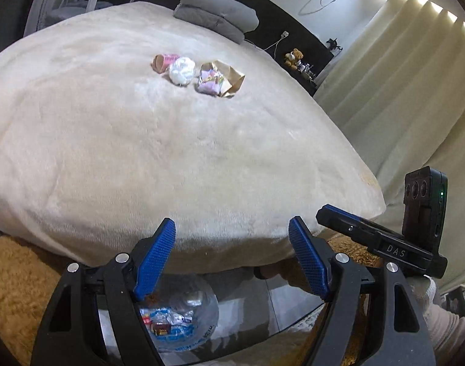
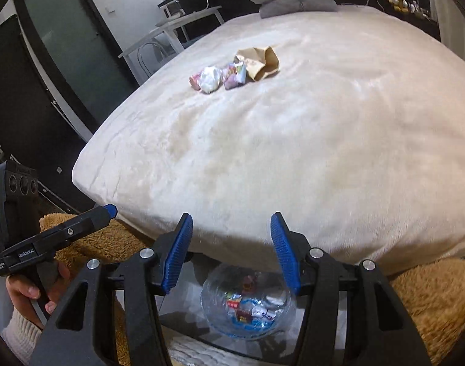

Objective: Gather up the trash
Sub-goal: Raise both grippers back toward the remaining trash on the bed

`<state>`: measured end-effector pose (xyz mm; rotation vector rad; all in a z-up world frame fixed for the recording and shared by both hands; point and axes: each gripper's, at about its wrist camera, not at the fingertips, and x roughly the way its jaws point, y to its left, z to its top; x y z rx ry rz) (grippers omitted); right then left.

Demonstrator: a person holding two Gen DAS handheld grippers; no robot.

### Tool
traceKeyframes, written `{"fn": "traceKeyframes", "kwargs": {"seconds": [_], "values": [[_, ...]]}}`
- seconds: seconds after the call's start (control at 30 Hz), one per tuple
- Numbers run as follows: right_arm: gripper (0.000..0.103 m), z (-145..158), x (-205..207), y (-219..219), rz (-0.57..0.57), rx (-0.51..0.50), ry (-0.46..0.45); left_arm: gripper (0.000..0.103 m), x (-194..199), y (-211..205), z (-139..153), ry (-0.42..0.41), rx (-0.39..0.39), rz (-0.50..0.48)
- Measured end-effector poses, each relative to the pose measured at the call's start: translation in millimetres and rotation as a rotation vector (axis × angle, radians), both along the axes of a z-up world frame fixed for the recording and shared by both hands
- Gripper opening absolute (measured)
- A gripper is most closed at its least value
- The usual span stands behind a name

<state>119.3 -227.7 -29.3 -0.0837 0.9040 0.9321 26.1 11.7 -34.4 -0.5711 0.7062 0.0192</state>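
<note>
Trash lies in a small cluster on the cream bed (image 1: 140, 152): a pink-and-brown paper cup (image 1: 163, 62), a white crumpled tissue (image 1: 181, 70), a colourful wrapper (image 1: 210, 81) and a brown paper bag (image 1: 230, 77). The right wrist view shows the same tissue (image 2: 209, 79), wrapper (image 2: 234, 75) and bag (image 2: 258, 59). A clear bin bag (image 1: 183, 311) holding wrappers sits on the floor below the bed's near edge, and it also shows in the right wrist view (image 2: 247, 305). My left gripper (image 1: 232, 238) and my right gripper (image 2: 230, 231) are open and empty, far from the trash.
Grey pillows (image 1: 217, 12) lie at the bed's far end. A tan fluffy rug (image 2: 430, 299) covers the floor by the bed. A white table and chair (image 2: 171, 33) stand left of the bed, curtains (image 1: 400, 76) to its right, a teddy bear (image 1: 294, 58) on a shelf.
</note>
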Motion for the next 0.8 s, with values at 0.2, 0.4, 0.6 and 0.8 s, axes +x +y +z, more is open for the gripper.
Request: {"fn": "traceKeyframes", "kwargs": {"seconds": [0.2, 0.4, 0.6, 0.8], "values": [[0.053, 21, 43, 16, 0.013, 0.031, -0.053, 0.075, 24, 23, 21, -0.025, 0.061, 0.004], [0.053, 32, 84, 43, 0.023, 0.045, -0.099, 0.075, 57, 44, 33, -0.028, 0.128, 0.0], [0.053, 36, 120, 64, 0.027, 0.045, -0.135, 0.075, 96, 63, 41, -0.03, 0.172, -0.014], [0.057, 32, 160, 85, 0.027, 0.043, -0.137, 0.075, 137, 75, 38, -0.015, 0.228, -0.037]]}}
